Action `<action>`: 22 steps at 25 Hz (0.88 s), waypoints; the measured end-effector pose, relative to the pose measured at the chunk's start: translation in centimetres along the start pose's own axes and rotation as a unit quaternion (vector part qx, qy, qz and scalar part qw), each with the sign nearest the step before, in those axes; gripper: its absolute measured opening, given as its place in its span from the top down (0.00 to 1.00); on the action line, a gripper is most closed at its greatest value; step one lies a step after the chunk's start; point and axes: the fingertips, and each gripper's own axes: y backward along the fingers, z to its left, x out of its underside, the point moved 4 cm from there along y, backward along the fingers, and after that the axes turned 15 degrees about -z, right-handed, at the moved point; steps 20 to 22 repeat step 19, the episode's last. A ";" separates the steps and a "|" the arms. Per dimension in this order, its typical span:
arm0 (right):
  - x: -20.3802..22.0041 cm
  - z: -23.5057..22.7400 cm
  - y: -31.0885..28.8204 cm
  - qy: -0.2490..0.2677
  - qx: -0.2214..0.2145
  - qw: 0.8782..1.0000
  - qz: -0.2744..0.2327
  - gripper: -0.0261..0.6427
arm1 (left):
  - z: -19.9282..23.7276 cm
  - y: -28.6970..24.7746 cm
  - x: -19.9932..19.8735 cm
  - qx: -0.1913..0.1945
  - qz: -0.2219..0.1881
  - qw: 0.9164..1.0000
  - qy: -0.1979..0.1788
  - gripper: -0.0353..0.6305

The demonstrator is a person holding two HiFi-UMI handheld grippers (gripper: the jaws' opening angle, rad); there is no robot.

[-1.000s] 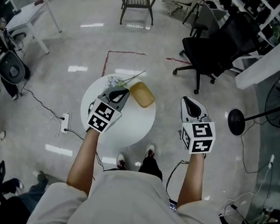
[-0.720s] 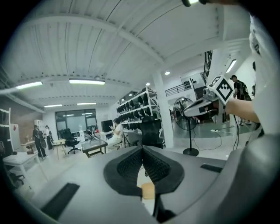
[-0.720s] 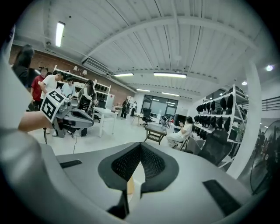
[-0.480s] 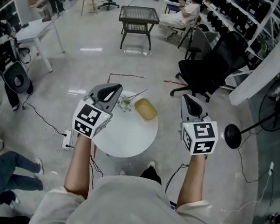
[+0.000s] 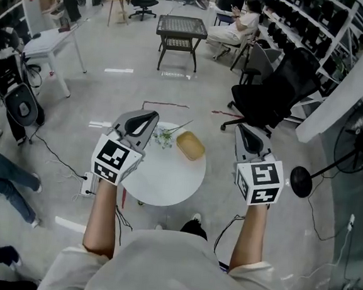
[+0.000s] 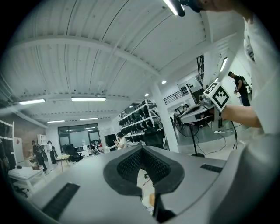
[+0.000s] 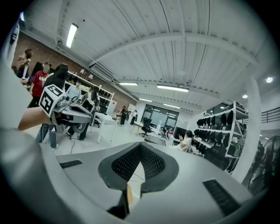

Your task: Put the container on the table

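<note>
A power strip (image 5: 87, 184) lies on the grey floor at the left, its cable trailing away. Next to it, the left gripper (image 5: 142, 120) is held up over the left edge of a round white table (image 5: 166, 178). The cube on it shows a black-and-white square marker and no readable writing. In its own view the left gripper (image 6: 141, 151) has its ribbed pads pressed together at the tip, with nothing between them.

On the far part of the table lies a green sprig (image 5: 164, 135). Just right of it sits the yellow container (image 5: 190, 146), resting on the tabletop and clear of both grippers.

The right gripper (image 5: 248, 136) is held up beyond the table's right edge, over the floor, with a similar marker on its cube. In its own view the right gripper (image 7: 140, 146) is likewise closed on nothing, pads meeting at the tip.

Farther right stand a black office chair (image 5: 274, 92) and a round black stand base (image 5: 300, 181).
</note>
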 end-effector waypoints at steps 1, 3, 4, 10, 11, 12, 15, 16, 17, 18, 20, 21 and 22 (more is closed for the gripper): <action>-0.1 0.0 0.1 0.000 0.000 1.000 0.001 0.94 | -0.1 0.1 -0.1 0.002 0.001 1.000 0.000 0.92; -0.1 0.0 0.3 -0.002 0.003 1.000 0.000 0.94 | -0.5 0.2 -0.3 0.008 0.001 1.000 -0.002 0.92; 0.0 -0.1 0.4 -0.002 0.004 1.000 -0.001 0.94 | -0.7 0.2 -0.3 0.010 0.001 1.000 -0.003 0.92; 0.6 0.0 0.2 0.000 0.000 1.000 0.000 0.94 | -0.7 0.0 0.4 0.008 0.007 1.000 -0.002 0.92; 0.8 0.1 0.1 0.000 0.000 1.000 0.002 0.94 | -0.6 0.0 0.6 0.007 0.007 1.000 0.000 0.92; 1.0 0.2 0.0 0.000 -0.001 1.000 0.003 0.94 | -0.7 0.0 0.7 0.007 0.007 1.000 0.000 0.92; 1.6 0.0 0.0 0.000 -0.002 1.000 0.005 0.94 | -1.0 -0.3 1.2 0.008 0.008 1.000 0.001 0.92; 1.7 -0.1 0.0 0.000 -0.003 1.000 0.006 0.94 | -1.0 -0.4 1.2 0.007 0.009 1.000 0.002 0.92; 1.8 -0.2 0.0 0.000 -0.004 1.000 0.006 0.94 | -1.1 -0.5 1.3 0.006 0.010 1.000 0.002 0.92; 1.9 -0.3 -0.1 0.000 -0.005 1.000 0.006 0.94 | -1.0 -0.6 1.4 0.004 0.011 1.000 0.003 0.92; 1.9 -0.3 -0.2 -0.001 -0.006 1.000 0.007 0.94 | -1.0 -0.7 1.4 0.002 0.013 1.000 0.004 0.92; 1.9 -0.3 -0.2 -0.001 -0.006 1.000 0.007 0.94 | -1.0 -0.7 1.4 0.002 0.013 1.000 0.004 0.92; 1.9 -0.3 -0.2 -0.001 -0.006 1.000 0.007 0.94 | -1.0 -0.7 1.4 0.002 0.013 1.000 0.004 0.92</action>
